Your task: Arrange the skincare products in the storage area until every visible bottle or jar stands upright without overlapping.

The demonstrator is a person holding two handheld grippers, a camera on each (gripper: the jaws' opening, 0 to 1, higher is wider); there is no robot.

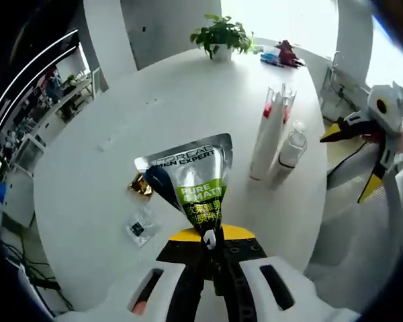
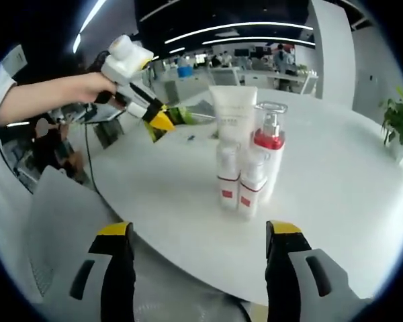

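Note:
My left gripper [image 1: 209,239] is shut on the crimped end of a silver and green tube [image 1: 191,176], held up over the white round table [image 1: 181,94]. To the right stand a tall white tube [image 1: 267,144], a pump bottle [image 1: 284,100] with a red part and a small clear bottle [image 1: 292,149]. In the right gripper view the same group stands upright and close together: white tube [image 2: 233,111], red-topped pump bottle [image 2: 269,144], two small white bottles [image 2: 228,176]. My right gripper [image 2: 198,229] is open, off the table's edge, with nothing between its jaws.
A gold wrapper [image 1: 140,184] and a clear sachet [image 1: 141,227] lie on the table. A potted plant [image 1: 221,33] and red items [image 1: 285,54] sit at the far side. A hand holds the left gripper [image 2: 160,121] at upper left. A grey chair [image 2: 60,221] stands beside the table [image 2: 336,201].

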